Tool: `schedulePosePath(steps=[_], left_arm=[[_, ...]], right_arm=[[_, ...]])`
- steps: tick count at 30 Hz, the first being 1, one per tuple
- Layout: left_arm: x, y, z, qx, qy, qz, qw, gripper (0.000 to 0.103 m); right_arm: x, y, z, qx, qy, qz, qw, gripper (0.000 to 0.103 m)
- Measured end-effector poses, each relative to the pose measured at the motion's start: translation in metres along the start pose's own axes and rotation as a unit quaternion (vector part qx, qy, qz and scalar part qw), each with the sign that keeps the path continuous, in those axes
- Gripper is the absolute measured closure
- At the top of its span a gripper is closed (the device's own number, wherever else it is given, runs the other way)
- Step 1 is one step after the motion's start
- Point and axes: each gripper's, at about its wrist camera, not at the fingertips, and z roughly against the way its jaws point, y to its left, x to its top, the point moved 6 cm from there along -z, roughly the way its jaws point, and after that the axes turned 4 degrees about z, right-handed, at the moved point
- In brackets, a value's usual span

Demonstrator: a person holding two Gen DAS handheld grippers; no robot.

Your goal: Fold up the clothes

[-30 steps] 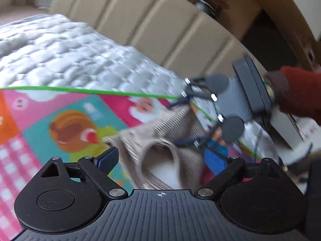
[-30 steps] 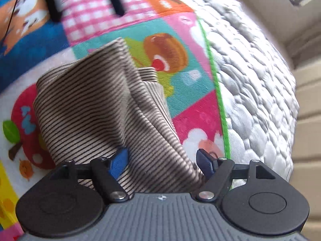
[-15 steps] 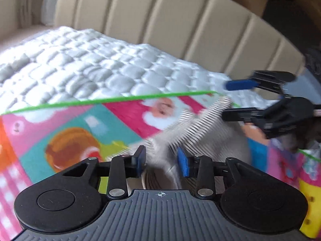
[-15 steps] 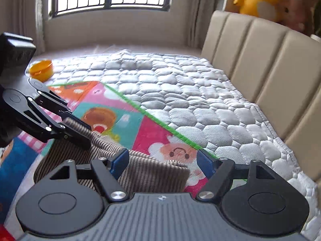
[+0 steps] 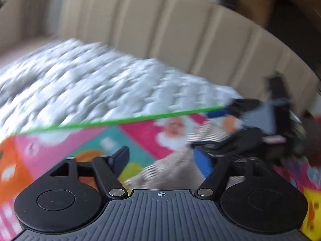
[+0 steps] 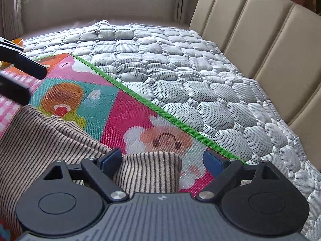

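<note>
In the blurry left wrist view, the left gripper [image 5: 161,159] at the bottom has its jaws wide apart and holds nothing, and the striped shirt [image 5: 176,160] lies just past them in the lower middle, on the colorful mat [image 5: 120,134], with the right gripper [image 5: 218,124] over it at the right. In the right wrist view, the right gripper [image 6: 162,160] also has its jaws spread with nothing pinched. The shirt [image 6: 50,140] fills the lower left on the mat [image 6: 120,120], beside the gray quilt [image 6: 180,70], and the left gripper [image 6: 22,76] shows at the left edge.

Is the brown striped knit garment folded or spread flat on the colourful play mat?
Folded over, not flat: the brown striped knit garment lies bunched in layers on the colourful play mat, one doubled edge between the open right gripper fingers.
</note>
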Motion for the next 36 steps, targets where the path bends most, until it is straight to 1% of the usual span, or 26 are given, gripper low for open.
schedulePosePath(steps=[1,2,3,4,5,6,7,9,11,12,14,17,18,19,20,21,22,23,24,25,26,28,30,31,34,36], left_arm=[[0.001,-0.016,-0.007,-0.012,0.009,-0.034,0.9993,0.015],[0.002,-0.032,-0.013,-0.023,0.018,-0.068,0.9973,0.015],[-0.001,-0.038,-0.026,-0.014,0.034,-0.091,0.9952,0.015],[-0.004,-0.044,-0.039,-0.006,0.049,-0.114,0.9923,0.019],[-0.007,-0.044,-0.053,0.01,0.065,-0.123,0.9902,0.023],[-0.01,-0.039,-0.065,0.018,0.078,-0.119,0.9897,0.03],[-0.013,-0.035,-0.076,0.026,0.09,-0.113,0.9891,0.027],[-0.014,-0.028,-0.082,0.016,0.091,-0.095,0.9912,0.026],[-0.016,-0.02,-0.084,0.006,0.089,-0.083,0.9926,0.024],[-0.016,-0.018,-0.086,0.004,0.089,-0.081,0.9928,0.022],[-0.017,-0.014,-0.091,-0.002,0.092,-0.071,0.9932,0.02],[-0.016,-0.01,-0.092,-0.007,0.095,-0.062,0.9935,0.017],[-0.016,-0.008,-0.093,-0.009,0.097,-0.059,0.9935,0.016],[-0.016,-0.007,-0.093,-0.012,0.099,-0.054,0.9936,0.016],[-0.016,-0.005,-0.093,-0.014,0.102,-0.048,0.9936,0.015],[-0.017,-0.004,-0.094,-0.017,0.104,-0.043,0.9935,0.013],[-0.017,0.0,-0.094,-0.021,0.109,-0.032,0.9934,0.012],[-0.019,0.003,-0.093,-0.026,0.115,-0.02,0.9929,0.012],[-0.02,0.007,-0.093,-0.03,0.121,-0.008,0.9922,0.012],[-0.022,0.012,-0.092,-0.037,0.128,0.007,0.9911,0.012],[-0.025,0.018,-0.089,-0.045,0.135,0.027,0.9894,0.012],[-0.031,0.027,-0.084,-0.053,0.141,0.054,0.9871,0.012],[-0.036,0.027,-0.08,-0.057,0.144,0.064,0.9859,0.012],[-0.039,0.024,-0.078,-0.059,0.147,0.067,0.9851,0.012],[-0.047,0.002,-0.079,-0.073,0.158,0.076,0.9818,0.011],[-0.057,-0.019,-0.08,-0.091,0.17,0.066,0.979,0.01]], right_arm=[[0.001,-0.001,-0.002,0.001,0.002,-0.005,1.0,0.015],[0.001,-0.002,-0.003,0.003,0.003,-0.011,1.0,0.015],[0.002,-0.003,-0.005,0.004,0.005,-0.016,1.0,0.015],[0.002,-0.003,-0.007,0.005,0.007,-0.022,1.0,0.015],[0.003,-0.004,-0.009,0.007,0.009,-0.027,1.0,0.015],[0.002,-0.009,-0.001,0.014,0.008,-0.045,0.999,0.015],[-0.003,-0.015,0.014,0.029,0.012,-0.074,0.997,0.015],[-0.021,-0.023,0.043,0.067,0.033,-0.139,0.987,0.015],[-0.048,-0.023,0.064,0.116,0.069,-0.205,0.969,0.014],[-0.064,-0.019,0.072,0.139,0.092,-0.234,0.958,0.014],[-0.094,-0.01,0.076,0.166,0.128,-0.284,0.936,0.014],[-0.121,-0.001,0.064,0.206,0.148,-0.379,0.89,0.014],[-0.123,0.0,0.059,0.214,0.151,-0.398,0.879,0.014],[-0.121,0.0,0.054,0.219,0.151,-0.411,0.872,0.016],[-0.119,-0.001,0.048,0.224,0.151,-0.423,0.865,0.026],[-0.118,-0.001,0.043,0.229,0.152,-0.435,0.858,0.04],[-0.116,-0.001,0.038,0.233,0.152,-0.447,0.85,0.044],[-0.114,-0.001,0.033,0.238,0.152,-0.459,0.842,0.045],[-0.11,-0.004,0.03,0.234,0.152,-0.459,0.844,0.045],[-0.104,-0.007,0.028,0.224,0.151,-0.452,0.85,0.046],[-0.096,-0.013,0.027,0.211,0.144,-0.439,0.861,0.047],[-0.077,-0.028,0.023,0.177,0.118,-0.402,0.891,0.048],[-0.057,-0.042,0.019,0.144,0.089,-0.364,0.916,0.05],[-0.047,-0.047,0.015,0.131,0.079,-0.347,0.925,0.049],[-0.031,-0.052,0.0,0.108,0.061,-0.311,0.942,0.048],[-0.028,-0.05,-0.002,0.094,0.044,-0.288,0.952,0.046]])
